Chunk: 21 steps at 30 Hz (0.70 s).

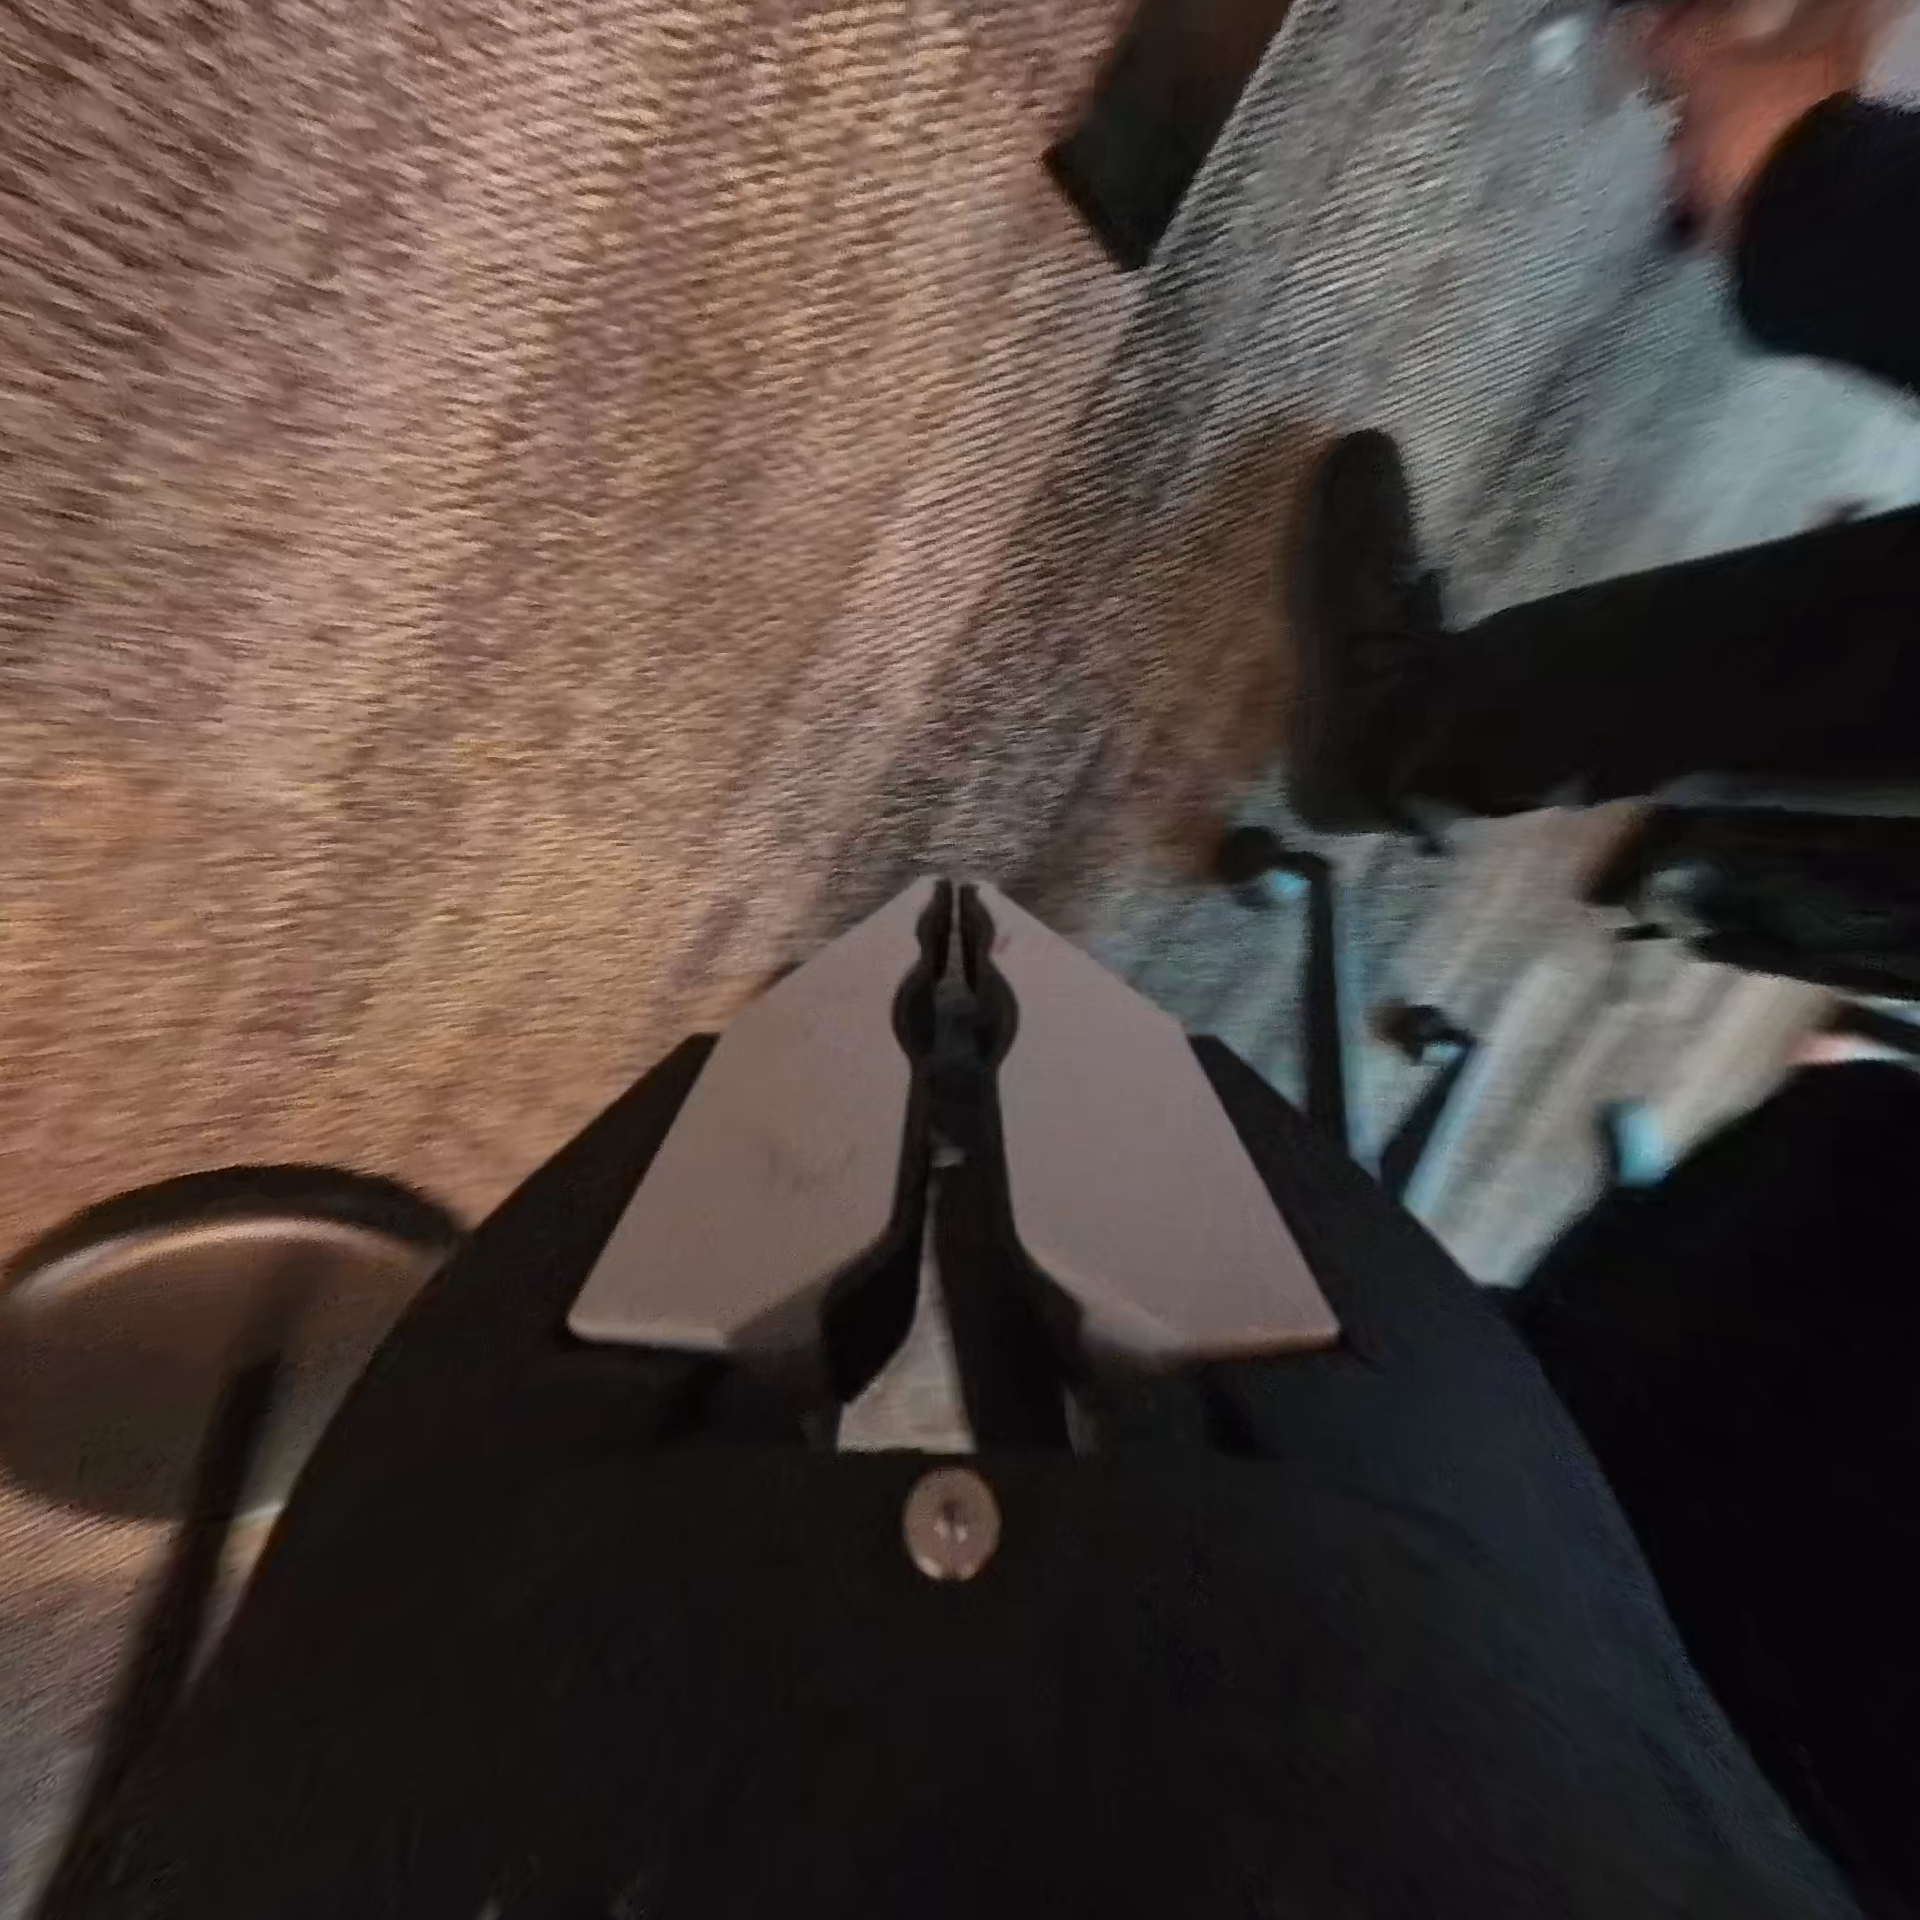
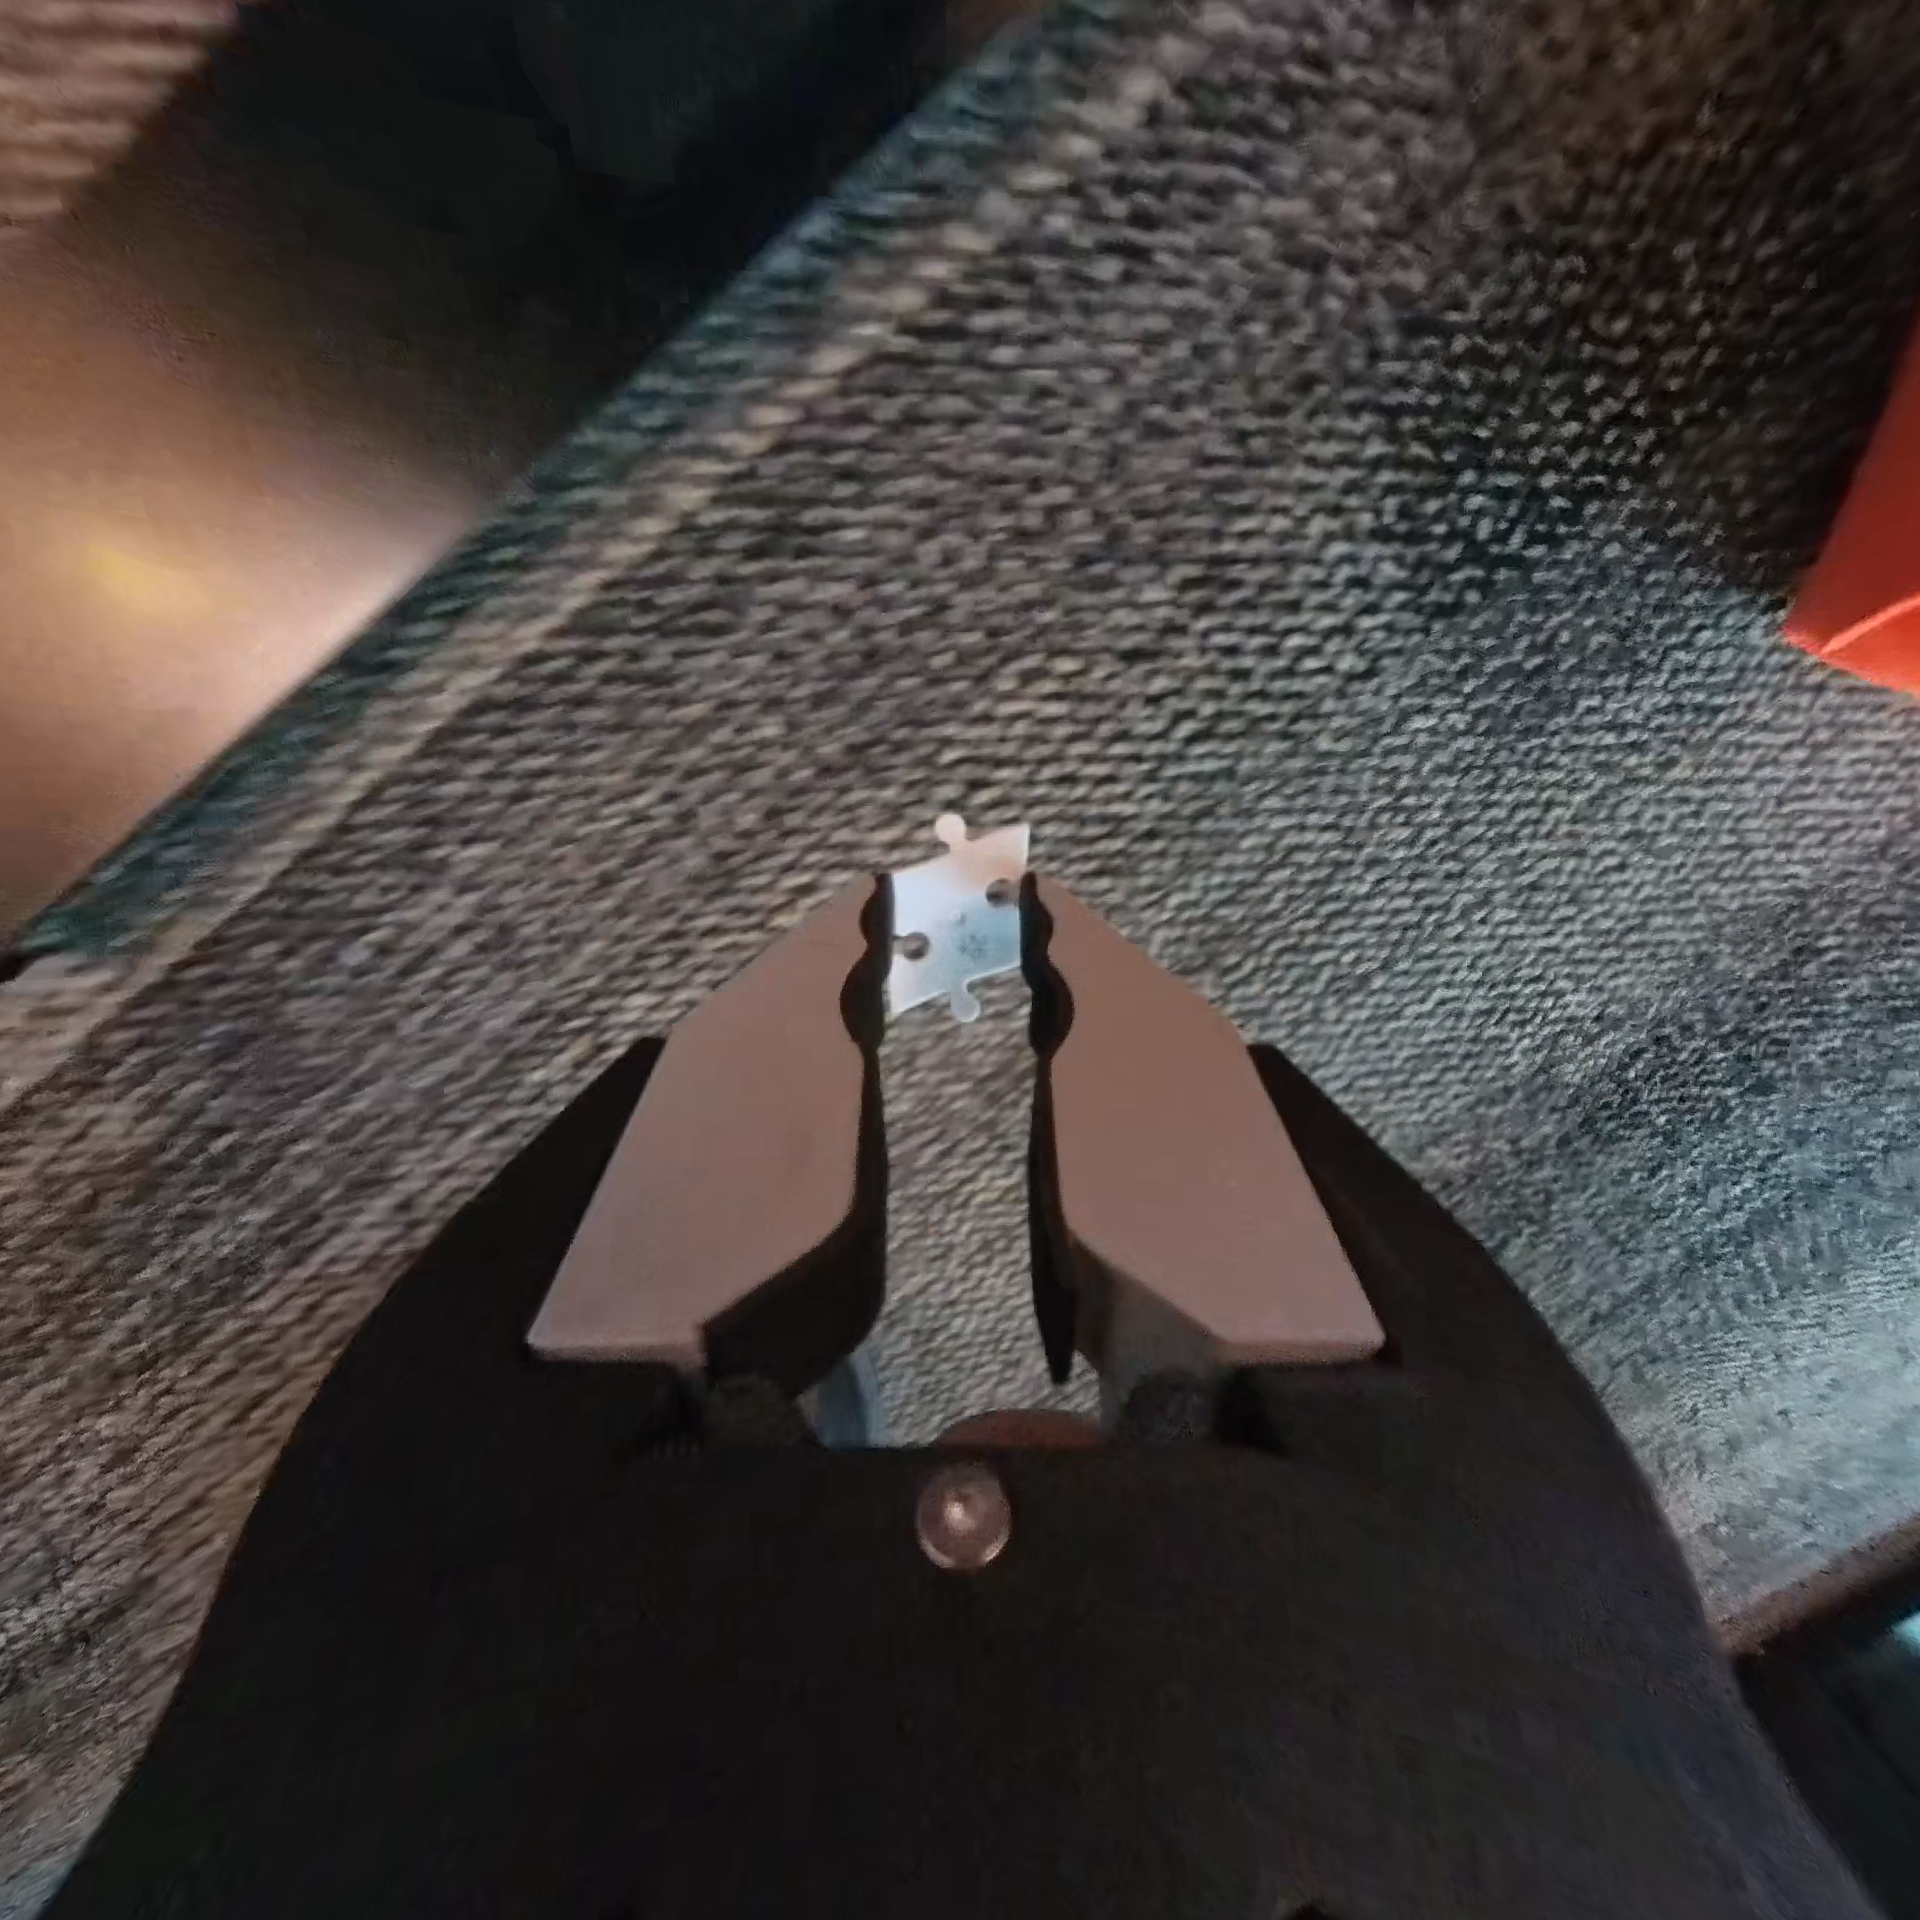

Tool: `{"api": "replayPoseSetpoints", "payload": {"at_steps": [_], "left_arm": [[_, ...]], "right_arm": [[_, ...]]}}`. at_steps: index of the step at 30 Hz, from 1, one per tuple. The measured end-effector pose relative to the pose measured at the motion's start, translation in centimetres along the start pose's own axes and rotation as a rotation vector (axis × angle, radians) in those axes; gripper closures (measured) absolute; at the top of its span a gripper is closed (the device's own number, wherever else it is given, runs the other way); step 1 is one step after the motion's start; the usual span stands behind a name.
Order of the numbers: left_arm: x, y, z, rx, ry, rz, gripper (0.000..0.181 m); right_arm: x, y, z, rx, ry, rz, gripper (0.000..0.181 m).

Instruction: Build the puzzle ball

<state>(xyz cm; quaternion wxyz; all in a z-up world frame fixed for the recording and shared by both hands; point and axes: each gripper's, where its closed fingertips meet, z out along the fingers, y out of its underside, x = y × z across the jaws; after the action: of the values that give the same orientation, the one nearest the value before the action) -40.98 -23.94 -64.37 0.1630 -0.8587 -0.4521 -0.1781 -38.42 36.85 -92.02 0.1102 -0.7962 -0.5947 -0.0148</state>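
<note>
In the right wrist view, my right gripper point(image 2: 958, 914) is shut on a small white and pale-blue puzzle piece point(image 2: 961, 925). Both pads press on its sides, and I hold it above grey carpet point(image 2: 1299, 623). One knob of the piece pokes out beyond the fingertips. In the left wrist view, my left gripper point(image 1: 956, 896) is shut with its fingertips together over beige carpet point(image 1: 520, 520). That view is blurred by motion. No puzzle ball shows in either view.
A round brown surface point(image 1: 156, 1351) lies at the lower left of the left wrist view. A dark shoe and leg point(image 1: 1361, 634) and black chair legs point(image 1: 1325, 997) are at the right. An orange object point(image 2: 1870, 582) is at the right edge and a brown surface point(image 2: 156, 468) at the upper left.
</note>
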Motion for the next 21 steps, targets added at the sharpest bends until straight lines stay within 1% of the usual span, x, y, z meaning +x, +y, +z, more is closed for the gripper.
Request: {"api": "replayPoseSetpoints", "payload": {"at_steps": [1,2,3,4,6,7,9,11,12,14,16,18,21], "left_arm": [[-1.4,0.6,-0.2,-0.011,-0.104,0.064,0.181],[-3.4,1.3,-0.5,-0.029,-0.236,0.112,0.176],[-5.2,1.8,-1.0,-0.052,-0.349,0.130,0.159],[-6.0,2.0,-1.3,-0.070,-0.401,0.131,0.147],[-5.9,1.0,-2.1,-0.009,-0.425,0.149,0.154],[-5.8,0.3,-2.5,0.027,-0.450,0.175,0.159],[-5.6,-0.2,-3.3,0.056,-0.524,0.226,0.159],[-4.5,0.1,-3.7,0.067,-0.556,0.259,0.159],[-3.5,0.4,-3.8,0.080,-0.563,0.274,0.159],[-1.7,1.2,-4.4,0.106,-0.592,0.308,0.160],[0.5,2.2,-4.9,0.150,-0.615,0.329,0.160],[3.3,3.2,-4.9,0.199,-0.573,0.341,0.157],[7.3,4.5,-5.1,0.264,-0.527,0.369,0.156]], "right_arm": [[-2.3,0.6,-1.5,0.014,0.001,-0.012,0.159],[-4.9,1.3,-3.1,0.028,-0.013,-0.017,0.160],[-7.8,2.2,-4.8,0.049,-0.036,-0.020,0.159],[-10.9,3.0,-6.8,0.069,-0.074,-0.023,0.159],[-17.5,4.6,-11.6,0.119,-0.169,-0.068,0.160],[-21.0,5.3,-14.6,0.145,-0.233,-0.115,0.160],[-27.8,7.5,-21.4,0.184,-0.379,-0.221,0.159],[-33.2,9.6,-29.5,0.261,-0.511,-0.368,0.159],[-35.2,10.6,-33.8,0.311,-0.573,-0.434,0.159],[-37.5,12.3,-42.7,0.434,-0.682,-0.553,0.159],[-37.7,14.2,-51.0,0.541,-0.758,-0.664,0.159],[-36.1,16.2,-58.1,0.617,-0.793,-0.750,0.159],[-31.7,18.4,-67.7,0.743,-0.787,-0.841,0.159]]}}
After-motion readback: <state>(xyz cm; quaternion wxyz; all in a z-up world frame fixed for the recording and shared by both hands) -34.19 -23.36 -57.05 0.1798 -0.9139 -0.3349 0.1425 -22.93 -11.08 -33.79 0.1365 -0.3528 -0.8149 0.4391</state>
